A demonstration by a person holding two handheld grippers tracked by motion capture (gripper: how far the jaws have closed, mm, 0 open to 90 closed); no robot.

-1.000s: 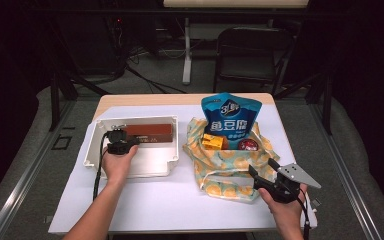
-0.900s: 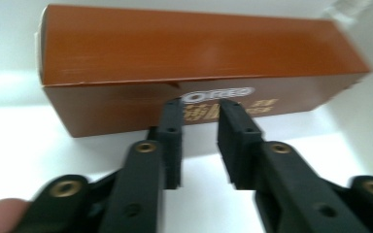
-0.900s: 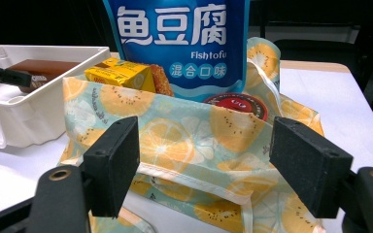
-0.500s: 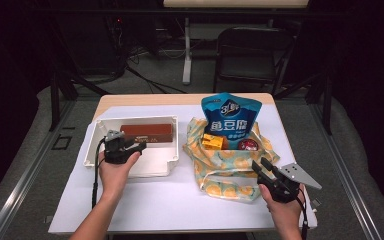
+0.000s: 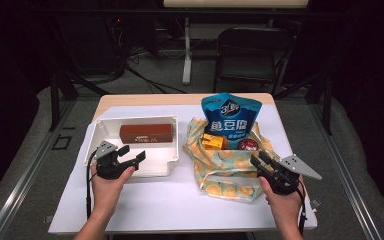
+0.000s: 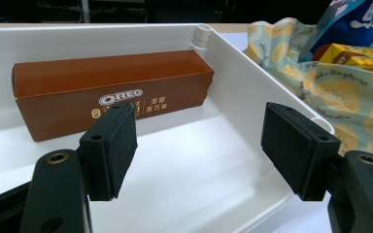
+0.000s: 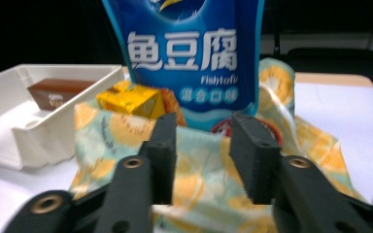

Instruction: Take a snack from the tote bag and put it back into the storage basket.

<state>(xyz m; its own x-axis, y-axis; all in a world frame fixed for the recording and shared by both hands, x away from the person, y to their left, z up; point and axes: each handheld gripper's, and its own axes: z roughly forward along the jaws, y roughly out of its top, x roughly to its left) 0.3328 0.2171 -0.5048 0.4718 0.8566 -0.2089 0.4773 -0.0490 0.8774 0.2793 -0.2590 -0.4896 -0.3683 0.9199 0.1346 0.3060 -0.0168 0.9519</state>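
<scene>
A brown Oreo box [image 5: 146, 133] [image 6: 111, 92] lies flat in the white tray [image 5: 130, 120] [image 6: 252, 73]. My left gripper [image 5: 132, 152] [image 6: 199, 141] hovers at the tray's near edge. Its jaws have just been opening, stand open and have nothing between them. To the right a fruit-print cloth bag [image 5: 225, 172] [image 7: 199, 194] holds a blue fish tofu pouch [image 5: 231, 117] [image 7: 194, 58], a yellow box [image 5: 212, 142] [image 7: 128, 102] and a red-topped item [image 5: 250, 145]. My right gripper [image 5: 259, 159] [image 7: 208, 155] faces the bag's near right side. Its jaws have just been opening and grip nothing.
A white sheet [image 5: 160, 200] covers the wooden table. A black chair [image 5: 252, 55] and a stand's legs sit on the floor behind the table. The table's right edge runs close to my right hand.
My left gripper has let go of the Oreo box, opened and drawn back to the tray's near edge. The box stays in the tray. The right hand has hardly shifted.
</scene>
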